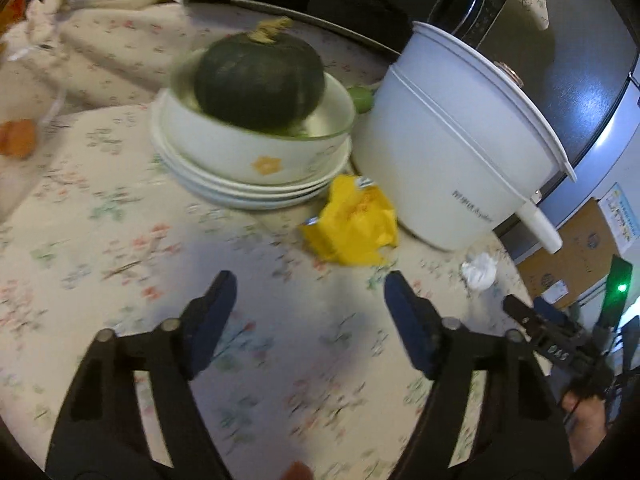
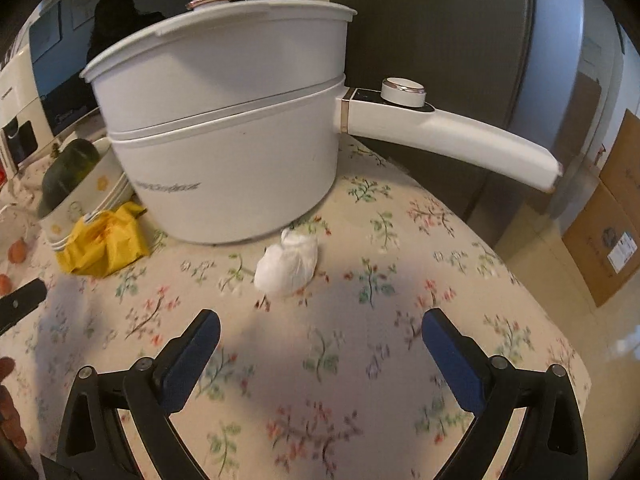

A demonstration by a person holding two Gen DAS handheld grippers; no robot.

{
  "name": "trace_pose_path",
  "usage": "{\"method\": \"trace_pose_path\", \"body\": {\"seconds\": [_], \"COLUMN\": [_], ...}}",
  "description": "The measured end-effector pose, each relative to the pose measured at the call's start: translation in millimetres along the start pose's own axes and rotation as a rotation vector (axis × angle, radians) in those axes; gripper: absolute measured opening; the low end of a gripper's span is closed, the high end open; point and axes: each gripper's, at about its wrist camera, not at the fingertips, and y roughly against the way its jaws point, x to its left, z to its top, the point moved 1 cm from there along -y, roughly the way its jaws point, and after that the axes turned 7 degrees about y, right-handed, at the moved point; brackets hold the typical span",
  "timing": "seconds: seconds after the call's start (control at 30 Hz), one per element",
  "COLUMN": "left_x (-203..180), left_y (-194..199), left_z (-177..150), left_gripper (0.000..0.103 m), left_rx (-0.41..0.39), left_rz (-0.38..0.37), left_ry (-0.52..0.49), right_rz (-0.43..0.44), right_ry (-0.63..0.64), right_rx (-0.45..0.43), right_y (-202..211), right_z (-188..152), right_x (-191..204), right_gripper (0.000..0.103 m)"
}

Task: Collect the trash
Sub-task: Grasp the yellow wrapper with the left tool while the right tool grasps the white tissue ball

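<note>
On floral tablecloth (image 1: 100,208), left view: left gripper (image 1: 308,288) open, empty; yellow wrapper (image 1: 352,226) just ahead, beside pot (image 1: 448,148). Right view: right gripper (image 2: 320,328) open, empty; white wad (image 2: 288,264) ahead, slightly left, nearer this hand.

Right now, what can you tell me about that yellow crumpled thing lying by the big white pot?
The yellow wrapper is a crumpled, glossy piece of thin packaging, plastic or foil by its look, with orange printing on its face and silvery torn edges. It lies loose on the flowered tablecloth, in the gap between the stack of white plates and the white electric pot, close against both; whether it touches them I cannot tell. Nothing holds it: both grippers are short of it with open jaws.
</note>
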Motion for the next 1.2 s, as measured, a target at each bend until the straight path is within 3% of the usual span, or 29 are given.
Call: {"method": "trace_pose_path", "body": {"seconds": [0.17,0.43,0.53,0.63,0.77,0.9,1.2], "left_x": [-7.5,-7.3,-6.1,-3.4,-6.3,-5.8,-3.9], "left_y": [-17.4,-32.2,-38.0,-40.5,-39.0,-28.4,32.0], "left_z": [4.2,15.5,19.3,22.5,22.7,17.4,-12.8], "left_gripper": [0.052,0.033,0.021,0.015,0.013,0.011,0.011], "left_rx": [0.006,-0.013,-0.016,-0.023,-0.026,-0.017,0.010], "left_rz": [-0.061,-0.022,-0.001,0.006,0.016,0.025,0.021], "left_ry": [0.021,0.052,0.055,0.056,0.040,0.039,0.028], "right_rz": [0.017,-0.001,0.005,0.011,0.033,0.074,0.110], "right_ry": [0.001,0.034,0.019,0.008,-0.008,-0.031,-0.046], "right_rx": [-0.007,-0.017,-0.020,-0.014,-0.008,-0.005,0.001], "right_y": [-15.8,-36.3,-40.4,-44.5,-44.7,-38.1,15.0], "right_z": [8.7,17.6,20.3,21.5,19.5,17.4,-5.3], "right_x": [4.0,19.4,20.5,21.4,20.6,13.0,0.2], "right_gripper": [0.102,0.098,0.087,0.067,0.032,0.025,0.024]}}
